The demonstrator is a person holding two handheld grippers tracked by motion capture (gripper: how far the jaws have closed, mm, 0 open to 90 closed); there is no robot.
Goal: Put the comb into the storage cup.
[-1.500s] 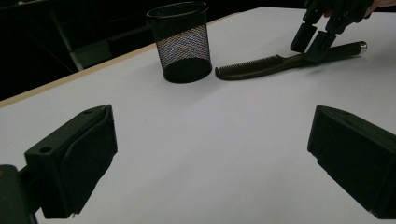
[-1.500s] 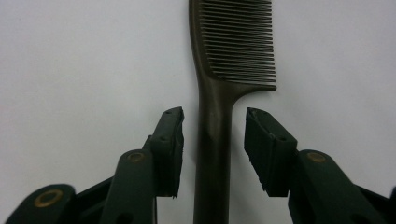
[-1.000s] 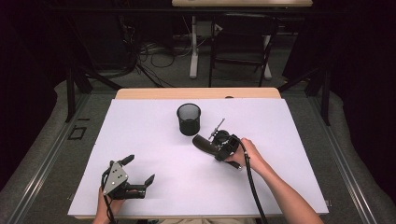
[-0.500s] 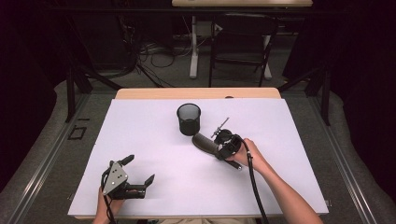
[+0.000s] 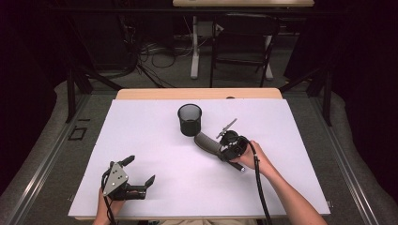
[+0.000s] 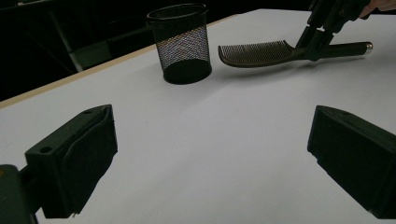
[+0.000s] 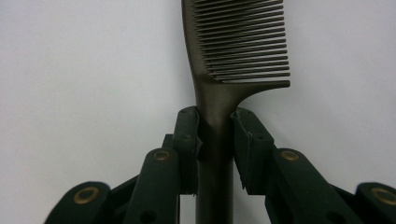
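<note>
A: Right gripper (image 7: 215,140) clamps one comb (image 7: 233,56) at its handle, held just above the white table (image 5: 141,140). Jaws have just been closing on it.
B: Left gripper (image 5: 136,176)?
A: Jaws wide apart, nothing between them, resting near the table's front edge.
B: Count?
A: One comb, one mesh cup (image 5: 189,119). Cup stands upright just beyond the comb's toothed end.

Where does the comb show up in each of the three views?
High view: the comb lies right of centre, head toward the mesh cup, handle in the right gripper.
Left gripper view: comb at upper right, beside the mesh cup.
Right gripper view: comb runs up the middle, neck clamped between the fingers.
Shared landmark: the white table sheet.
</note>
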